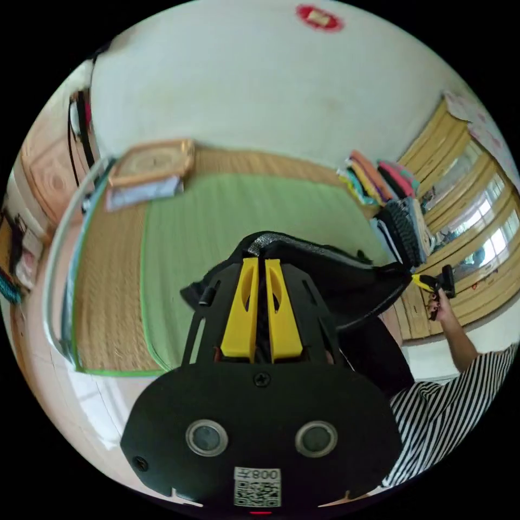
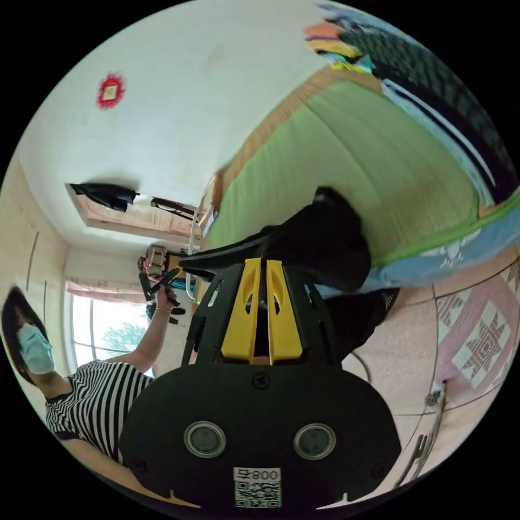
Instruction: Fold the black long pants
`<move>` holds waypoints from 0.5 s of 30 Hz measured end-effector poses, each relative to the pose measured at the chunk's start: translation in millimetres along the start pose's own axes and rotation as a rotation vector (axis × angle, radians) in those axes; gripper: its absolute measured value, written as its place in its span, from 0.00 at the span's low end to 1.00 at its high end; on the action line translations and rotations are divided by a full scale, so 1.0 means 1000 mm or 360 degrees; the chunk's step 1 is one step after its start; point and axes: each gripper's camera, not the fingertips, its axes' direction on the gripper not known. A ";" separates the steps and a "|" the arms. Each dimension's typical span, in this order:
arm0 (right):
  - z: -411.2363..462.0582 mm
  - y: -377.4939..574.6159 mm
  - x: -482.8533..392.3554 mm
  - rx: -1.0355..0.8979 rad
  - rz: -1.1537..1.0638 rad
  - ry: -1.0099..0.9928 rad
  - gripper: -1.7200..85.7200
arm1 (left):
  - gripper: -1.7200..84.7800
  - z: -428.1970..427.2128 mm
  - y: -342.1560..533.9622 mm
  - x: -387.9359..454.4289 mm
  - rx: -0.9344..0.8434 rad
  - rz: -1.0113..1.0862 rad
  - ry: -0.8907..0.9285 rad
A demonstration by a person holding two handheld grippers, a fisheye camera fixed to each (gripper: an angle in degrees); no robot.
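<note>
Stretching black pants (image 1: 325, 276) taut between left gripper (image 1: 261, 265), right gripper (image 2: 261, 268)

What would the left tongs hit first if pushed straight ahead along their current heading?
The left tongs are shut on the black long pants, so the cloth goes with them. Beyond it, the line probably meets the green mat on the bed, then the white wall. Depth is uncertain in this fisheye view.

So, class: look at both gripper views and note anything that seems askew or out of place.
The black pants are off the green mat, stretched in the air between the left gripper and right gripper, sagging unevenly. Nothing looks spilled or damaged.
</note>
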 end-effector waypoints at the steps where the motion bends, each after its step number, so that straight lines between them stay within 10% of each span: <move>1: 0.020 0.004 0.011 -0.0011 0.0046 0.0027 0.05 | 0.05 0.024 0.001 -0.005 -0.0067 -0.0045 0.0038; 15: 0.104 -0.032 -0.102 -0.0030 -0.0372 0.0425 0.12 | 0.05 0.099 -0.041 -0.019 -0.0087 -0.0102 0.0023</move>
